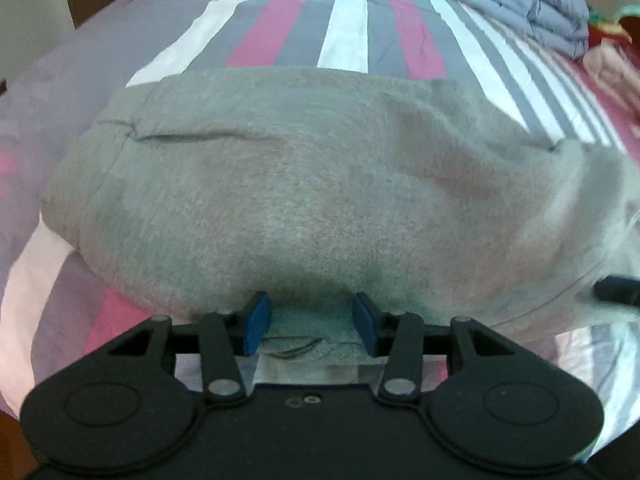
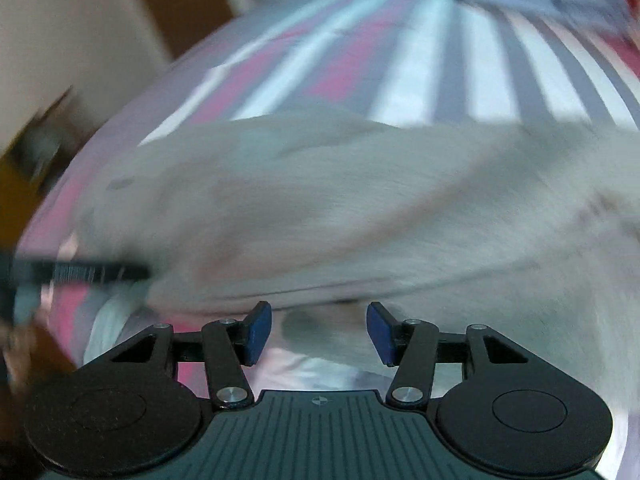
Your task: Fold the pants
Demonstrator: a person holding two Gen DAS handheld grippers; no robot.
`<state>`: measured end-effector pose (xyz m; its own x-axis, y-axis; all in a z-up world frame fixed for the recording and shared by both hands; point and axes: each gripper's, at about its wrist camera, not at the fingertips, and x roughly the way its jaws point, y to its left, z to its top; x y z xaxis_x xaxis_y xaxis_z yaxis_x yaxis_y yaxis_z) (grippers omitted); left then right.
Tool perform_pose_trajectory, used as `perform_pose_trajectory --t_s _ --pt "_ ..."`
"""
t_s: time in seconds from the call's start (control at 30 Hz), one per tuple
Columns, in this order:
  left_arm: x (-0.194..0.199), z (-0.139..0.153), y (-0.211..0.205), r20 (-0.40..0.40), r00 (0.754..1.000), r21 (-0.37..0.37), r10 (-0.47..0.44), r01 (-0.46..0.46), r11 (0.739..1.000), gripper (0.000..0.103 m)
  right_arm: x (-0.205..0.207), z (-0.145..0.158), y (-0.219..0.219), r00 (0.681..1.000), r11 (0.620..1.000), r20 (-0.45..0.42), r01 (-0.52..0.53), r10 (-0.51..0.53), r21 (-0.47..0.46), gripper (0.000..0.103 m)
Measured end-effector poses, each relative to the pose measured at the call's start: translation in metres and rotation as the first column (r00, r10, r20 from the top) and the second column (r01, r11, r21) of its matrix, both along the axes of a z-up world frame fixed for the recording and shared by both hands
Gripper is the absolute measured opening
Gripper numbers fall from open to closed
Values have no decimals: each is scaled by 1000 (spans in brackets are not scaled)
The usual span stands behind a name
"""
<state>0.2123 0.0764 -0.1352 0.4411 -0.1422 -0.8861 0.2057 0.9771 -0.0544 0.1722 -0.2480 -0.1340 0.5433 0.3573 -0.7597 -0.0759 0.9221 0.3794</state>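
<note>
- Left wrist view: grey pants (image 1: 304,184) lie across the striped bed (image 1: 344,20), bunched into a wide lump, spread left to right ahead of me.
- My left gripper (image 1: 312,322) sits at the near hem; a fold of the grey cloth lies between the blue pads (image 1: 256,322). Pads look partly closed, but I cannot tell if they actually press the cloth (gap shows on both sides).
- Right wrist view is motion-blurred. My right gripper (image 2: 319,330) has its jaws apart, nothing pinched; the near edge of the pants (image 2: 320,200) passes just ahead of the pads (image 2: 258,330), not clamped.
- Dark blurred bar at the left of the right view is probably the other gripper's finger, too smeared to be sure.
- Handling guess: fleece-like knit, soft, light, floppy, not slippery, not fragile. It will sag and drag, so a single-point pinch will just stretch it.
- Best hold, I judge: pinch the thick seam or hem edge, one gripper near each end of the same edge, and lift together.
- Folded blue quilt (image 1: 516,4) sits far back right, well apart from the pants.
</note>
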Motion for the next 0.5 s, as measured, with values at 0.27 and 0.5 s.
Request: perform_pose_trajectory --t_s 0.27,0.5 --pt "1 2 -1 -2 1000 4 8 -8 1000 37 19 -13 -72 949 939 -155 299 -275 169 53" --pt "3 2 -1 -2 1000 1 7 -7 1000 37 18 -20 -90 889 833 -206 456 -410 314 11"
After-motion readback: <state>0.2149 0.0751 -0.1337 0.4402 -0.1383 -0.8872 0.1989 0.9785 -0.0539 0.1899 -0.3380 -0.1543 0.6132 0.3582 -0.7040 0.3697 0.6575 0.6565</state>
